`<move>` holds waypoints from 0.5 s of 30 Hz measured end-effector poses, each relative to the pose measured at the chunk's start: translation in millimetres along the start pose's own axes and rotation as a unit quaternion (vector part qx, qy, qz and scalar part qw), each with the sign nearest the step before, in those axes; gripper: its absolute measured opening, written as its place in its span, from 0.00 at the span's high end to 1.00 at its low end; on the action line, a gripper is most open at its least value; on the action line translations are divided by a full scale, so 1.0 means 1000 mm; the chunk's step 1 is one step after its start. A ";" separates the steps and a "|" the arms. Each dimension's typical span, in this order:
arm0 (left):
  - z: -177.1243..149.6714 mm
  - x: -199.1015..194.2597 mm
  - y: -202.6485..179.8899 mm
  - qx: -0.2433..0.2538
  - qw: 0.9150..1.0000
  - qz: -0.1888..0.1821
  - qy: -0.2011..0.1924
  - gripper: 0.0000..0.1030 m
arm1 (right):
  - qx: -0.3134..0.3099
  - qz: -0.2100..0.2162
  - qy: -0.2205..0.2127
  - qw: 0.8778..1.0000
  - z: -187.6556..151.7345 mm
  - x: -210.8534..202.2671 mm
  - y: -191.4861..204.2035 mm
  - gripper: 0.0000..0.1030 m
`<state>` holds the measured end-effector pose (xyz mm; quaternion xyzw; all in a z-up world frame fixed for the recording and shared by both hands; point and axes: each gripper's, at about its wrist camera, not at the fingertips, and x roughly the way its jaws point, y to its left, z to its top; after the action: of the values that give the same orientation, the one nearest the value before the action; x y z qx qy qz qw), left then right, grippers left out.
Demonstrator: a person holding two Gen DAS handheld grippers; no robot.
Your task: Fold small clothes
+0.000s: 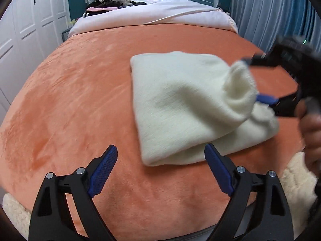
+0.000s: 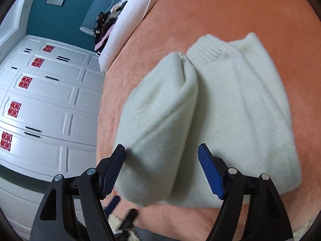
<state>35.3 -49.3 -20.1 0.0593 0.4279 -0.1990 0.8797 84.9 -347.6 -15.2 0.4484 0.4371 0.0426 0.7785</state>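
The cream knit garment (image 1: 180, 104) lies on the orange blanket of the bed (image 1: 80, 80), already doubled into a compact block, so most of the folding looks done; what seems left is 1 loose flap settling and perhaps a final tidy. The left gripper (image 1: 160, 166) hovers just short of the near edge, fingers wide apart and empty. The right gripper (image 2: 160, 170) has its fingers spread too, with the raised flap between them but not pinched. The left wrist view shows the right gripper from outside with a hand behind it; the right wrist view alone shows the ribbed cuff (image 2: 208, 48) and white wardrobe (image 2: 50, 100).
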 end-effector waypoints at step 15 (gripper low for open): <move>0.005 0.026 0.010 -0.024 0.999 -0.009 0.041 0.73 | -0.135 -0.093 -0.010 0.986 0.001 0.012 0.069 0.82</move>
<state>57.9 -49.8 -37.8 0.0425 0.4687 -0.1940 0.8608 115.8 -302.1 27.5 0.2969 0.4593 0.0241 0.8369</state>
